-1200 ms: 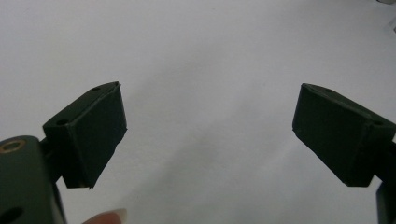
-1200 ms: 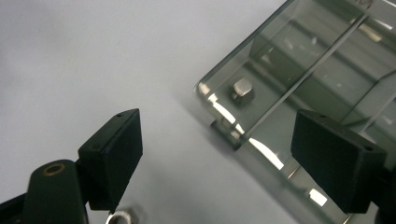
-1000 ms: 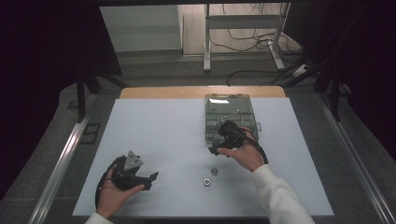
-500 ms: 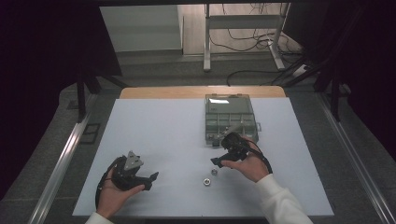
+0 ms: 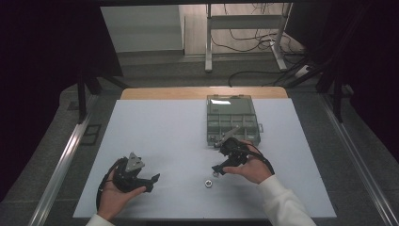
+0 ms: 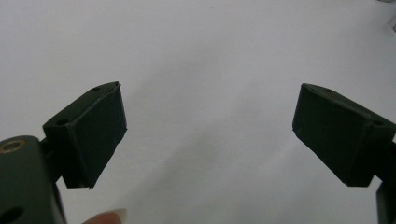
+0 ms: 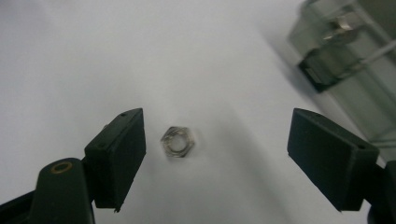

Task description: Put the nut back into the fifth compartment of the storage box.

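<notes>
On the left, the left gripper [image 5: 153,181] sits low in the person's hand, near the front edge of the white surface [image 5: 160,132]. In the left gripper view its two black jaws stand wide apart, with bare white surface between them and nothing held.

Going right, a small metal hex nut [image 5: 206,183] lies flat on the surface, all by itself. It is between the two grippers, closer to the right one.

The right gripper [image 5: 217,170] points down and left at the nut. In the right gripper view its jaws are wide open too, and the nut [image 7: 177,141] lies between them, just beside the left jaw. The jaws do not touch it.

Behind the right hand is a clear parts box [image 5: 233,117] with small compartments. Its lid is open. It rests on the surface, well apart from the nut.
</notes>
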Tool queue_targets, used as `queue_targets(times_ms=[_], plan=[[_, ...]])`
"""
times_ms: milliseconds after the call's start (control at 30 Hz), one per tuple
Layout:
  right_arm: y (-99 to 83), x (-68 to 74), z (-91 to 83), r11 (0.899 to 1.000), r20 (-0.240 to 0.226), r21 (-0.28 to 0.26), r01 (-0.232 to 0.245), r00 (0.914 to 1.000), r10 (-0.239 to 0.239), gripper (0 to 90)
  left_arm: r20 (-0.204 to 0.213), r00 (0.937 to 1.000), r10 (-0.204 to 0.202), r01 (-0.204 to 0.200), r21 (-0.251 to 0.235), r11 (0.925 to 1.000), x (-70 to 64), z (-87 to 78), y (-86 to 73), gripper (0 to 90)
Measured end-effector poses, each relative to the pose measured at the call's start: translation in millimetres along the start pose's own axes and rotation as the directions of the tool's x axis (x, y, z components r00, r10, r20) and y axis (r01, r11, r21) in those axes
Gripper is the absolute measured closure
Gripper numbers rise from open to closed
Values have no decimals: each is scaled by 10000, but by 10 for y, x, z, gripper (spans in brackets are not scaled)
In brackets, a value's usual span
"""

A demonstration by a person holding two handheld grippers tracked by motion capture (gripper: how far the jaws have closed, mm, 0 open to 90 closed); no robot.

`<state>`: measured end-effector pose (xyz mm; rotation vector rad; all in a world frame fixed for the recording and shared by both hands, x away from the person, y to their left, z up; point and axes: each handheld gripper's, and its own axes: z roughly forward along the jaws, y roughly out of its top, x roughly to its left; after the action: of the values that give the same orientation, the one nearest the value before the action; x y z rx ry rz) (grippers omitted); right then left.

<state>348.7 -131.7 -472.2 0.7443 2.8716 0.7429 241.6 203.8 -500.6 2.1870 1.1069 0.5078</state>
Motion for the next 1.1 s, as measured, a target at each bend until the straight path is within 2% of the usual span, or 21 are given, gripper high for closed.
queue_targets(times_ms=[100, 233, 367, 500, 733, 900, 933, 1100], plan=[[5, 47, 61, 9984, -189, 300, 485, 9987, -480, 202, 0, 10000, 6, -6, 4, 10000, -2, 0, 0, 103], [12, 91, 124, 9946, -382, 524, 897, 9954, -877, 241, 0, 10000, 12, -12, 8, 10000, 0, 0, -1, 103], [11, 108, 171, 9898, -308, 740, 1216, 9923, -1196, 252, -4, 10000, 11, -11, 10, 10000, 0, 1, -1, 103], [3, 114, 198, 9869, -394, 909, 1330, 9907, -1299, 270, 0, 10000, 11, -11, 12, 10000, 1, 3, -2, 103], [-2, 153, 297, 9734, -344, 1439, 1783, 9839, -1752, 348, 11, 10000, 35, -35, 50, 10000, -3, 6, -1, 103], [0, 186, 332, 9676, -416, 1633, 1928, 9812, -1885, 403, 12, 10000, 31, -31, 47, 10000, 0, 6, -2, 103], [-3, 191, 346, 9618, -528, 1737, 2114, 9773, -2053, 431, 14, 10000, 31, -31, 43, 10000, 1, 6, -3, 103], [3, 200, 358, 9621, -555, 1716, 2120, 9771, -2054, 498, 19, 10000, 34, -34, 43, 10000, -1, 6, -1, 103]])
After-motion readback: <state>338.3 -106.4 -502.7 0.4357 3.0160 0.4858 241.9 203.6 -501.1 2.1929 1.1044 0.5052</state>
